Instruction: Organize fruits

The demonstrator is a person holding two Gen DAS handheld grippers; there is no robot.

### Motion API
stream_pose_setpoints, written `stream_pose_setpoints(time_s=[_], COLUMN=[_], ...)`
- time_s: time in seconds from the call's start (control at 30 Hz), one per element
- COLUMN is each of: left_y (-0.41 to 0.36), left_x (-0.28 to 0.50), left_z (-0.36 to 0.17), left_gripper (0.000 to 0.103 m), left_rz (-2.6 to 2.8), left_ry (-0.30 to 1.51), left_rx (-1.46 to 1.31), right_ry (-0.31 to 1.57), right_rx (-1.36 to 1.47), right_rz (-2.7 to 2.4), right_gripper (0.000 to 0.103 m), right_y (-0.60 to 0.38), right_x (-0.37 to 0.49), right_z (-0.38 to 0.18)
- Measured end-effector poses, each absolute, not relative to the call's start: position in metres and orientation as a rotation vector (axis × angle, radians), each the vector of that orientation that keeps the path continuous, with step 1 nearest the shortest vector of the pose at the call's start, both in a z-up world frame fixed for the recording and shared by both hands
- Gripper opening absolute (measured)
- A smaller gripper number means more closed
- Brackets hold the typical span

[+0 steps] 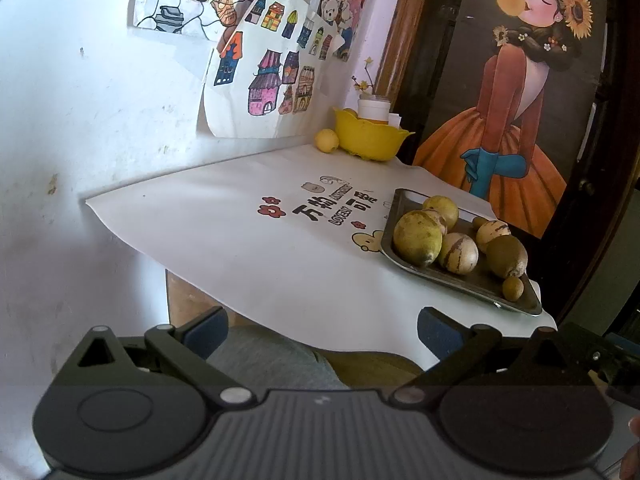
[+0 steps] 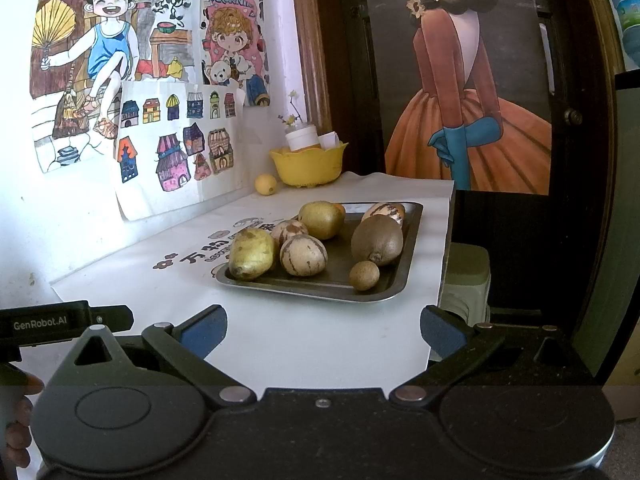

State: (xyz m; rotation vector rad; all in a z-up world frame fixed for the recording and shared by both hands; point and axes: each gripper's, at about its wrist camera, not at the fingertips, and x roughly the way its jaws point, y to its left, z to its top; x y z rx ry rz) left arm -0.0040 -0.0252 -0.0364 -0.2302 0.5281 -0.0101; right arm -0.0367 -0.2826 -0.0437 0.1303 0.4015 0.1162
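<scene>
A dark metal tray (image 2: 400, 276) holds several green, brown and striped fruits on the white-covered table; it also shows in the left wrist view (image 1: 472, 280). A yellow bowl (image 2: 306, 164) stands at the back against the wall, with a yellow round fruit (image 2: 266, 184) beside it on the table. The bowl (image 1: 370, 138) and that fruit (image 1: 326, 141) show in the left wrist view too. My left gripper (image 1: 322, 336) is open and empty, off the table's near edge. My right gripper (image 2: 322, 330) is open and empty, just short of the tray.
A white jar (image 2: 302, 138) with a flower sprig sits in the bowl. Drawings hang on the white wall (image 1: 80, 100) at left. A dark door with a painted girl (image 2: 460, 80) stands behind the table. The table's right edge (image 2: 448, 240) drops beside the tray.
</scene>
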Motion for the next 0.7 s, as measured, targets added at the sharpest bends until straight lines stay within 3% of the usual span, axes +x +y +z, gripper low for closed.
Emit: stream_pose_setpoints(time_s=[0.7], left_y=[-0.041], left_x=[-0.008], left_z=[-0.026], left_gripper=[0.103], left_rz=[-0.010], left_ry=[0.497], left_rx=[-0.149], right_ry=[0.405], right_rx=[0.126], right_rz=[0.119], right_gripper=[0.102], right_y=[-0.281], right_x=[-0.037], right_z=[-0.043])
